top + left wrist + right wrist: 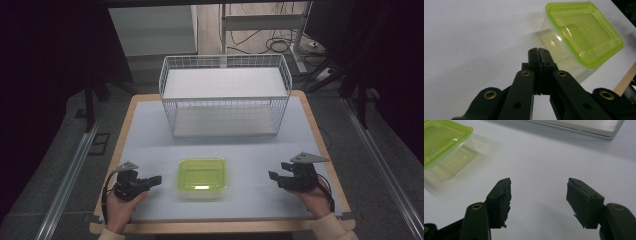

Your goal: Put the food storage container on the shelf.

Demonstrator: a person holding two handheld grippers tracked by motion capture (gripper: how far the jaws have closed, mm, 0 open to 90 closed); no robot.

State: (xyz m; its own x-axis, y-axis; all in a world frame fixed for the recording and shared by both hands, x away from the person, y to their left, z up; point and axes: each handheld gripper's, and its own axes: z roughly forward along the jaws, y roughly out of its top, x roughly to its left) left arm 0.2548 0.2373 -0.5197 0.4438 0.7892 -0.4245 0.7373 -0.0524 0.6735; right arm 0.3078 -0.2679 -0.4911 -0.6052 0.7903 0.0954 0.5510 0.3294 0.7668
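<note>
Container: clear plastic box with a lime-green lid, lid seated. It sits in the lower centre of the high view, on the pale table mat, between the 2 grippers and touching neither. In the left gripper view it lies in the upper right of the frame, just beyond the jaw tips; in the right gripper view it is at the upper left edge, well apart from the jaws.

Left gripper: lower left of the high view, held in the person's hand, tips aimed at the container's near side. Jaws fully closed, pads meeting with nothing between them. No contact with the box as far as I can tell.

Right gripper: lower right of the high view, tips pointing toward the container with a clear gap of bare mat between. Jaws stand wide apart, nothing between them.

Wire basket: white, upper centre of the high view, at the far end of the table, well apart from the container. Nothing visible inside it beyond its own flat floor.

Progress, as a judgement: start of the work. The container is neither gripped nor lifted, and its lid is still on. If the basket is the destination, the whole sequence is left: approach, grasp, carry, release. The open right gripper looks the readier of the 2 for a grasp; the left would have to open first.
</note>
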